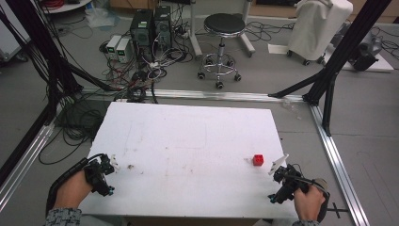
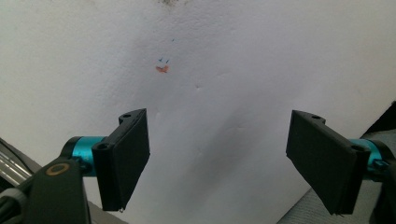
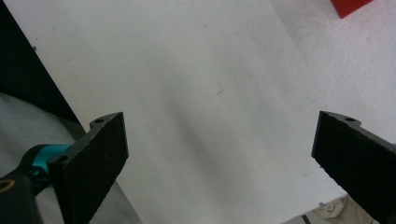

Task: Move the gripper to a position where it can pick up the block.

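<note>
Right now the person is holding a gripper in each hand at the near edge of the white table (image 1: 188, 136). The right gripper (image 1: 276, 181) is sitting at the near right corner, and its jaws are standing wide apart with nothing between them. The small red block (image 1: 258, 160) is resting on the table just a little farther away and a bit to the left of that gripper. In the right gripper view a corner of the red block (image 3: 351, 5) is peeking in at the top right. The left gripper (image 1: 107, 173) is waiting at the near left edge, also spread open and holding nothing, well apart from the block.

It looks like the right gripper is getting ready to reach for the block. To do this well, the person is probably needing to turn the gripper a little so the block sits in the middle between the two black jaws. Then the jaws should be coming down low, one on each flat side, before squeezing. Going slowly is a good idea, because the block is small and light and a bump could push it away.
</note>
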`<action>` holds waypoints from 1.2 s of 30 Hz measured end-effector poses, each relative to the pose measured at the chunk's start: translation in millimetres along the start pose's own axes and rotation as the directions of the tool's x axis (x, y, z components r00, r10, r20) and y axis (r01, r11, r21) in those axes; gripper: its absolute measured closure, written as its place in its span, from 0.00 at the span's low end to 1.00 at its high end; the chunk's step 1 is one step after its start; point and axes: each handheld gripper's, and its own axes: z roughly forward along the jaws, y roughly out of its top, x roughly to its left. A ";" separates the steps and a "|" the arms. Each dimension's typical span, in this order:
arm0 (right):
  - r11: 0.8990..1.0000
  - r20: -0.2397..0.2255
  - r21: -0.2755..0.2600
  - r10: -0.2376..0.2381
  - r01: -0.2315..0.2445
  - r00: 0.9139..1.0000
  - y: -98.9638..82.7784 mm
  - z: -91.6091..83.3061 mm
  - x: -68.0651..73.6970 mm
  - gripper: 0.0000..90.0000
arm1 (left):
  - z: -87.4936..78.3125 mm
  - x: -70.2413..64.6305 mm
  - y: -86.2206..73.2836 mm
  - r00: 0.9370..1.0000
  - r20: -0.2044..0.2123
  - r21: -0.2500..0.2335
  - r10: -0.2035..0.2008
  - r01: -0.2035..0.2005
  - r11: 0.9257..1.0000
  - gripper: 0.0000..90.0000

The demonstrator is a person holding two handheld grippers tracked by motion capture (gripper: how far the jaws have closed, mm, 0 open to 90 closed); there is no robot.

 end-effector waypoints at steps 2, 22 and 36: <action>1.000 0.005 0.003 -0.012 0.012 1.000 0.4 -2.5 -3.9 0.03 | 0.1 0.2 -0.2 1.000 0.001 -0.003 -0.001 0.001 1.000 0.24; 0.985 -0.002 0.040 -0.166 0.166 0.986 21.2 -33.2 -41.4 0.03 | 0.9 0.5 0.3 1.000 -0.015 -0.001 -0.012 0.012 1.000 0.24; 0.970 0.010 0.044 -0.239 0.239 0.971 44.7 -53.4 -67.5 0.03 | 1.5 1.1 -0.1 1.000 -0.016 0.000 -0.017 0.017 1.000 0.24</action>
